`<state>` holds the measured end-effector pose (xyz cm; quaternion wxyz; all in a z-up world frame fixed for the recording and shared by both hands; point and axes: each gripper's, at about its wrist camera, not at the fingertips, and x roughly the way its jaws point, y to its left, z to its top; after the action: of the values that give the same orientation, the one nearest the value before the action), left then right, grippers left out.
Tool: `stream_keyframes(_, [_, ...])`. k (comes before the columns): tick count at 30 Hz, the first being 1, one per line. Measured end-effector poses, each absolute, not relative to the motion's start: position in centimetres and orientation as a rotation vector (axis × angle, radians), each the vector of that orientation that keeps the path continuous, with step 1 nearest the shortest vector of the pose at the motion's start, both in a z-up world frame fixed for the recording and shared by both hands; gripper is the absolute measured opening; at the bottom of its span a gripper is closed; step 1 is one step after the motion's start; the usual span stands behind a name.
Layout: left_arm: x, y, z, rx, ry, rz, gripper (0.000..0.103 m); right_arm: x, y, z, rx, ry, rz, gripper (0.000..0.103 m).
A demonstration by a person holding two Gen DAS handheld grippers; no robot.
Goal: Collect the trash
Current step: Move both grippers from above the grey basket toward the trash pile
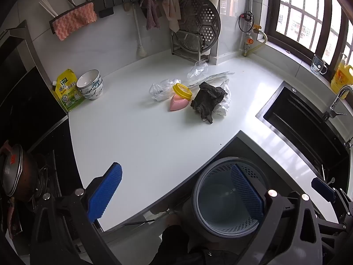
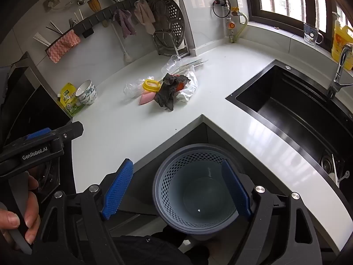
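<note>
A pile of trash lies mid-counter: a dark crumpled cloth (image 1: 207,101) (image 2: 168,91), white crumpled plastic (image 1: 225,103) (image 2: 187,88), a yellow ring lid (image 1: 182,91) (image 2: 151,85), a pink piece (image 1: 176,104) (image 2: 145,98), clear crumpled plastic (image 1: 161,89) (image 2: 132,88), a clear cup (image 1: 198,69) (image 2: 171,63) and a long clear wrapper (image 1: 211,78). A grey perforated bin (image 1: 215,183) (image 2: 164,182) stands on the floor by the counter's inner corner, with almost nothing inside. My left gripper (image 1: 176,194) and right gripper (image 2: 176,188) are both open and empty, held well short of the pile.
A white counter (image 1: 143,143) with stacked bowls (image 1: 90,84) and a yellow-green pouch (image 1: 67,90) at the left. A black sink (image 2: 297,114) and tap at the right. A steamer rack (image 1: 194,31) at the back wall. A stove with a pot (image 1: 15,172) at far left.
</note>
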<state>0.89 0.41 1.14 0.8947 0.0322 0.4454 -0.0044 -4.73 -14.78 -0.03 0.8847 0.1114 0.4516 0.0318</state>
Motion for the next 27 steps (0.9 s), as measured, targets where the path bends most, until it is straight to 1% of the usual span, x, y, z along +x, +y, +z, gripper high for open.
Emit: stream_keyframes(27, [0.5, 0.29, 0.81, 0.067, 0.924, -0.01, 0.097, -4.35, -14.58, 0.05, 0.232, 0.944, 0.064, 0.079])
